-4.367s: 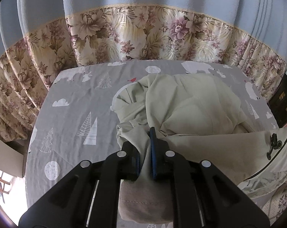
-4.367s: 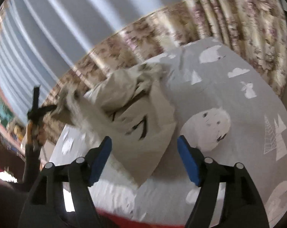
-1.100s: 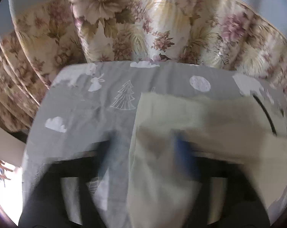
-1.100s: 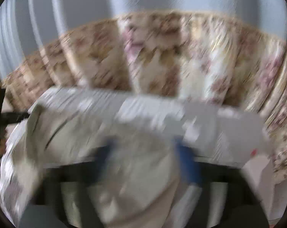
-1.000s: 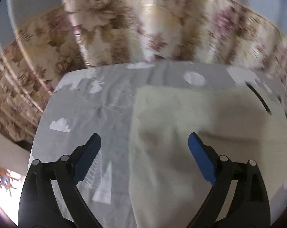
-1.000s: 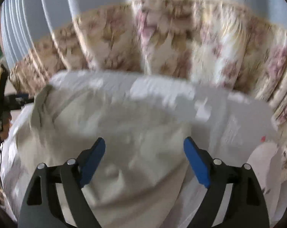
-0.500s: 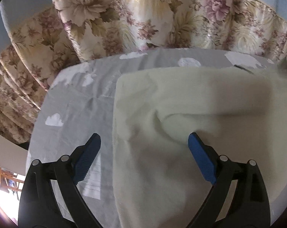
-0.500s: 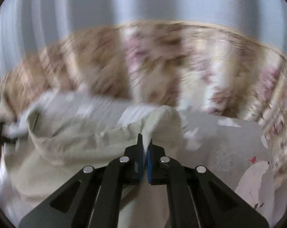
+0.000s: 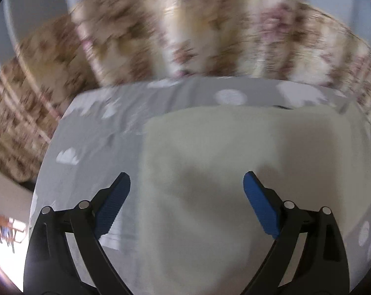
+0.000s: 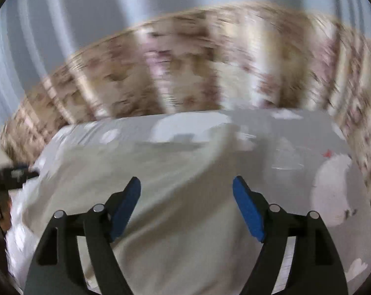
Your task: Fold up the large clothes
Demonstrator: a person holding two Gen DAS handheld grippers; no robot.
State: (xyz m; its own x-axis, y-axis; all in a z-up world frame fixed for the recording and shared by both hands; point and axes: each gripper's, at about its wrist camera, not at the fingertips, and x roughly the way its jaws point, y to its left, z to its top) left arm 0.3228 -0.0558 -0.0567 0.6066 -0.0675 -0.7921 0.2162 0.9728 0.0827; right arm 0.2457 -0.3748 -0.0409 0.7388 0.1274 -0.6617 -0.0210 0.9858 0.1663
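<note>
A large cream garment point(image 9: 247, 152) lies spread flat on the grey patterned table cover point(image 9: 92, 132). Its left edge runs down the middle of the left wrist view. My left gripper point(image 9: 186, 196) is open and empty, just above the cloth near that edge. In the right wrist view the same garment point(image 10: 161, 172) covers the left and centre, with its right edge near the middle. My right gripper point(image 10: 186, 199) is open and empty above it. Both views are blurred by motion.
Floral curtains point(image 9: 185, 36) hang behind the table's far edge, with blue curtain point(image 10: 62, 12) above. Bare grey cover with white animal prints point(image 10: 333, 184) lies right of the garment. The left gripper point(image 10: 15, 174) shows at the far left of the right wrist view.
Half a second ago my right gripper was shut on a fold of the garment; now it is open and the cloth lies flat. My left gripper stays open and has shifted slightly.
</note>
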